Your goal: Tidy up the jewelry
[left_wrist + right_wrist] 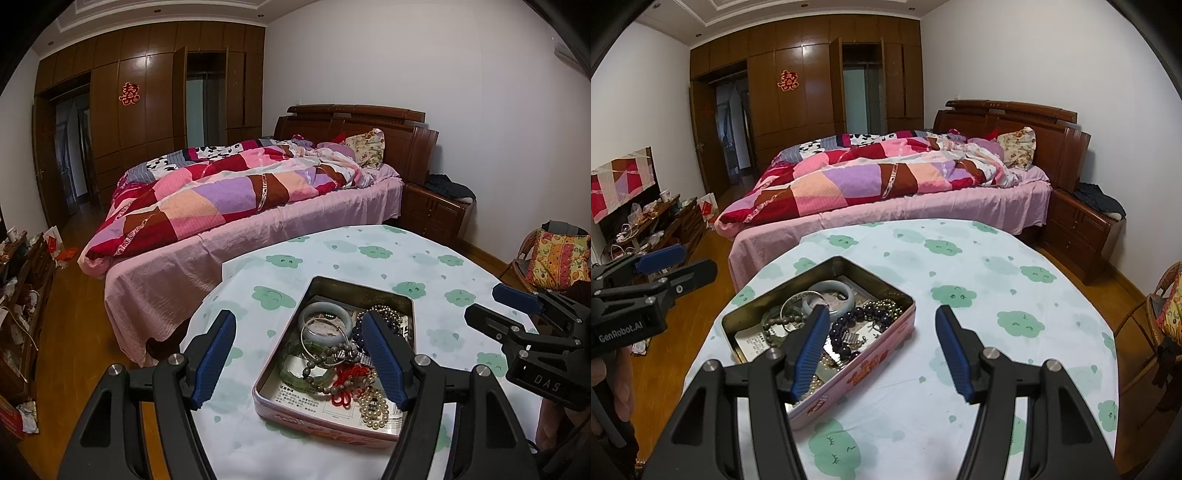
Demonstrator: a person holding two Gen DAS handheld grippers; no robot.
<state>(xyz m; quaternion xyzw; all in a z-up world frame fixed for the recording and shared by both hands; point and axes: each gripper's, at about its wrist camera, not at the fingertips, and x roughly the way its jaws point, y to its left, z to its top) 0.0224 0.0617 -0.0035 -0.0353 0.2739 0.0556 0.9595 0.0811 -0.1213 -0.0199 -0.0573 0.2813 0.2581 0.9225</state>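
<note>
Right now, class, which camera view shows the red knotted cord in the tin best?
The left wrist view. There the red knotted cord lies in plain sight among the beads near the tin's front wall. In the right wrist view a finger of the right gripper covers that corner, so the cord is hidden.

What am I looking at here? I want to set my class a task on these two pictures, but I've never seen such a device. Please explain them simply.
A person holds a two-finger gripper in each hand; each carries a wide-angle camera looking along its blue-padded fingers. One picture comes from the left gripper, the other from the right gripper. Each camera also catches the other gripper at its edge. Both are open and hold nothing. On the table, covered by a cloud-patterned cloth, sits an open tin of jumbled jewelry: a pale bangle, dark beads, pearls, a red cord. Behind stands a bed.
</note>
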